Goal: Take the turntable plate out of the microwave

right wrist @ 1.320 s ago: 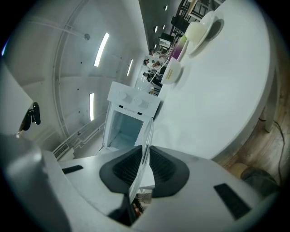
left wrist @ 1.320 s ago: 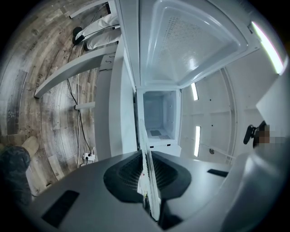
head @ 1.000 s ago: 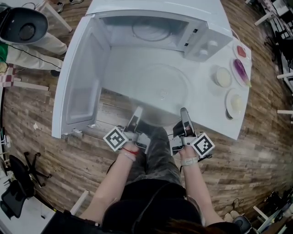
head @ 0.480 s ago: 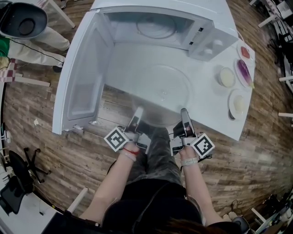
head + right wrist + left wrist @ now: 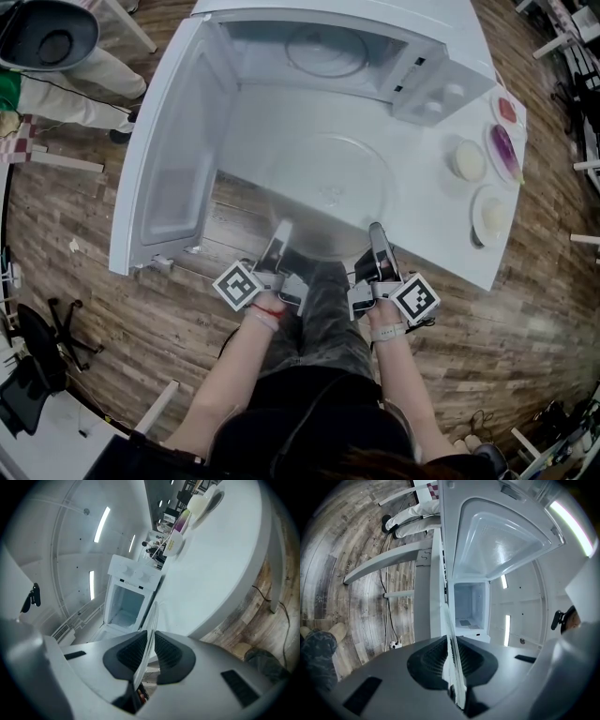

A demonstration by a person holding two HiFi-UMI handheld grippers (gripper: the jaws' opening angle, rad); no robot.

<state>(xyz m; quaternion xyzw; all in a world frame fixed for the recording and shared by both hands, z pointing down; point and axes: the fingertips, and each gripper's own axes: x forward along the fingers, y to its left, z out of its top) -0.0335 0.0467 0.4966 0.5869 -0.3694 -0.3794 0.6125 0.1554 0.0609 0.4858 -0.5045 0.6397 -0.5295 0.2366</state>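
Observation:
The clear glass turntable plate (image 5: 323, 187) is outside the microwave (image 5: 441, 84), lying level over the front of the white table (image 5: 441, 244), its near rim past the table edge. My left gripper (image 5: 281, 234) is shut on the near-left rim and my right gripper (image 5: 377, 236) on the near-right rim. In the left gripper view the plate's edge (image 5: 449, 634) runs edge-on between the ribbed pads of the left gripper (image 5: 451, 660). The right gripper view shows the same: the rim (image 5: 151, 618) pinched in the right gripper (image 5: 149, 651). The roller ring (image 5: 326, 52) stays in the microwave's cavity.
The microwave door (image 5: 173, 159) stands swung open at the left, reaching past the table's front edge. Small dishes of food (image 5: 469, 159) (image 5: 506, 150) (image 5: 489, 214) sit on the table's right end. A person in light trousers (image 5: 66, 89) stands at the far left.
Both grippers and the plate keep their places and their grips. Only the head view has shifted a little, so the microwave sits slightly lower in the picture.

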